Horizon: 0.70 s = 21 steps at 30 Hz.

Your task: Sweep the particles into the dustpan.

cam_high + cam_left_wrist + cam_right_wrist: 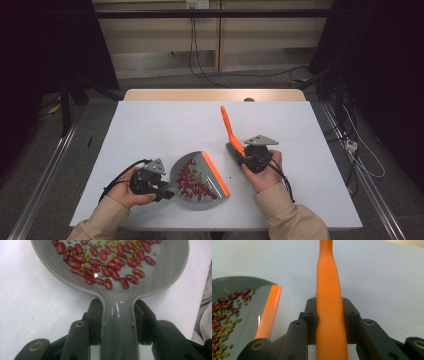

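A grey dustpan point(200, 192) with an orange lip point(216, 173) rests on the white table and holds several red beans point(110, 265) and small green beans. My left gripper point(165, 190) is shut on the dustpan's grey handle point(120, 322), which sits between both pads. An orange brush point(231, 131) with dark bristles stands tilted to the right of the pan. My right gripper point(245, 159) is shut on the orange brush handle point(329, 315), its tip pointing away from me. The dustpan point(247, 312) lies to the left in the right gripper view.
The white table point(150, 125) has bare room at the back and on the left. One tiny speck lies on the table near the pan's lip point(230, 176). Cables hang from the wall behind and trail over the floor on the right.
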{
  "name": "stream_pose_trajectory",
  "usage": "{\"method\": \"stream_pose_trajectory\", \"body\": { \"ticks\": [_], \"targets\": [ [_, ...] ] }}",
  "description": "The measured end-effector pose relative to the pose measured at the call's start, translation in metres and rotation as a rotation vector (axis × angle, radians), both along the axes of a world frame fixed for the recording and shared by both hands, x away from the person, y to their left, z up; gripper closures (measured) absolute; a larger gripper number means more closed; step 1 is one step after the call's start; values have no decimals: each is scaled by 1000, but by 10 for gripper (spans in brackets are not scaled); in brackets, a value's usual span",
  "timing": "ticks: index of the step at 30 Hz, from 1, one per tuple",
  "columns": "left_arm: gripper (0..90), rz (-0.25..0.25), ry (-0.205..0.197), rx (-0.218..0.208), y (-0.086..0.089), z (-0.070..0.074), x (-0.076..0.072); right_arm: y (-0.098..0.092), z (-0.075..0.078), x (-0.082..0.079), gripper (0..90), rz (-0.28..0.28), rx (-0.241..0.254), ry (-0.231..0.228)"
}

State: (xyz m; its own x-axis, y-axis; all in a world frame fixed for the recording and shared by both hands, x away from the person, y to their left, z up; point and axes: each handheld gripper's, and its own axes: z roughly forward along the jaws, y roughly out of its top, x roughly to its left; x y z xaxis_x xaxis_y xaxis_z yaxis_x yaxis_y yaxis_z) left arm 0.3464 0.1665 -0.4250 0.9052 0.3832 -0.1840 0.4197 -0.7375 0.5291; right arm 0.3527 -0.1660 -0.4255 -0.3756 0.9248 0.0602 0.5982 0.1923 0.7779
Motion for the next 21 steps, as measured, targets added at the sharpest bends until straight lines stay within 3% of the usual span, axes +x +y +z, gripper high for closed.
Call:
{"method": "stream_pose_trajectory", "body": {
  "ticks": [2,7,10,14,16,21],
  "targets": [
    [630,0,1,3,0,0,0,7,0,-2,710,28,25,9],
    [630,2,5,0,-1,0,1,25,0,-9,710,62,34,13],
    [629,6,8,-3,-1,0,1,35,-1,-13,710,84,80,21],
    [629,16,10,-7,-2,0,0,54,2,-16,711,108,77,-4],
    [629,18,9,-7,-2,0,0,60,4,-14,710,130,129,10],
    [628,14,0,-5,0,0,1,73,8,-12,710,165,163,-5]
  ]
}}
